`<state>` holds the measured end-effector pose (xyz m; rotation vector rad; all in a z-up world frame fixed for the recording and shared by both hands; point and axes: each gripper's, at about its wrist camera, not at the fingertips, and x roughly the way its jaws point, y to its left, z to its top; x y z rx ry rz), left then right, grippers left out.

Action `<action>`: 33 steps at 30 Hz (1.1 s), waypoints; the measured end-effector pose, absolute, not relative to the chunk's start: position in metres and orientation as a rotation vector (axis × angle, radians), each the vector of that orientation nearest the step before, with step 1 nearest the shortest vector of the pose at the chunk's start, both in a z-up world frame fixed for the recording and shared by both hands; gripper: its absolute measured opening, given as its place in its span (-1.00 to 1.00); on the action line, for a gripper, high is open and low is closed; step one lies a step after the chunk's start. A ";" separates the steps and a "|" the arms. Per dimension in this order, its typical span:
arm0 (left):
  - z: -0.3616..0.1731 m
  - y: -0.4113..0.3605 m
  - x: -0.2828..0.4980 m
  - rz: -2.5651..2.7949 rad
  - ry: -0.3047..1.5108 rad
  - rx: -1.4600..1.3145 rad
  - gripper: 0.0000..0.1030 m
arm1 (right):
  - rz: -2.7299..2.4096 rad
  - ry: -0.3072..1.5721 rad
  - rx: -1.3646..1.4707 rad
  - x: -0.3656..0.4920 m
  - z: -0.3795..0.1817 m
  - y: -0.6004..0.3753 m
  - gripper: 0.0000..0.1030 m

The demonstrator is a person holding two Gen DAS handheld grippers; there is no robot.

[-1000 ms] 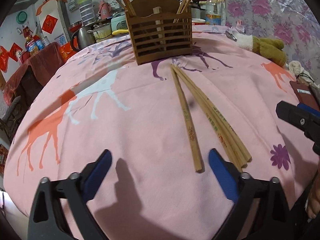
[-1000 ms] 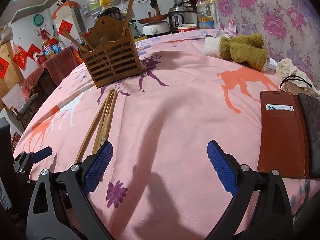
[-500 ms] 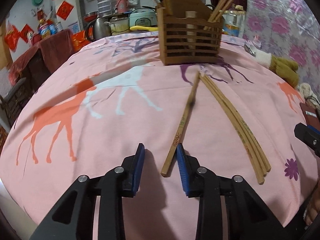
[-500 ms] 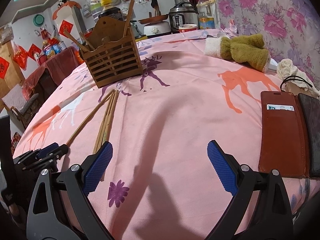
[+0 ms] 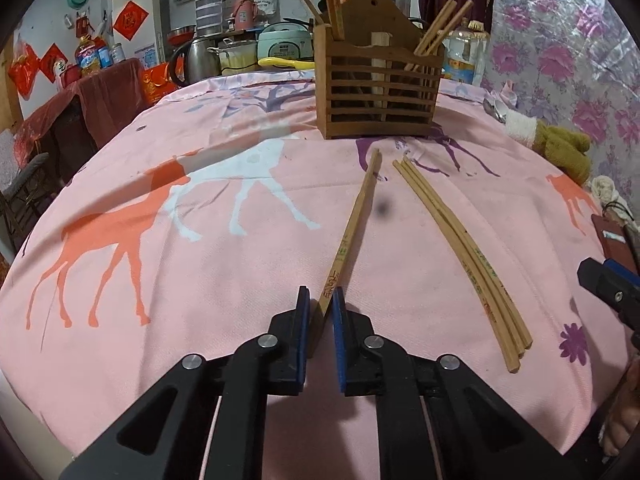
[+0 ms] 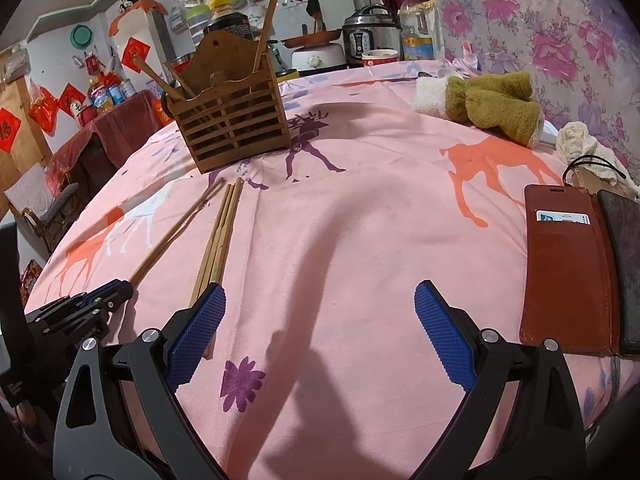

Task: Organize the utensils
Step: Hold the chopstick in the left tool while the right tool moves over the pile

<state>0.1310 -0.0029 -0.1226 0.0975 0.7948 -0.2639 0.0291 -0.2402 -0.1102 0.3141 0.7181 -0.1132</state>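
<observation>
Since a second ago my left gripper (image 5: 320, 312) has slid across the pink surface (image 5: 200, 280) to the single chopstick (image 5: 352, 232), and its jaws have just been closing from wide apart to a narrow slot with that stick's near end between them. From its own view the right pad looks pressed on the wood; whether the left pad touches too I cannot quite make out, so I call it a light pinch at best. The stick runs from my jaws toward 12 o'clock, its far tip just short of the wooden holder (image 5: 378, 80), which stands at 12 o'clock with other chopsticks already upright in it. The three remaining chopsticks (image 5: 460, 240) lie bundled at about 2 o'clock, apart from the one I hold.

My right gripper (image 6: 316, 336) hovers with jaws wide and nothing in them, the bundle's near ends just by its left pad.

The risk, as I judge it: I grip the stick at its very end, so on lifting the long free length may droop, pivot or slip out, and a swinging tip could catch the holder's slats or rim.
</observation>
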 end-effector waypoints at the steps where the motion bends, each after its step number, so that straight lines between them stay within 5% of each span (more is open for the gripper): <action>1: -0.121 -0.002 0.131 -0.259 0.792 0.095 -0.79 | -0.114 0.717 0.316 0.029 -0.110 -0.241 0.79; 33: -0.126 0.030 0.129 -0.304 0.848 -0.024 -0.80 | -0.050 0.658 0.295 0.021 -0.100 -0.235 0.79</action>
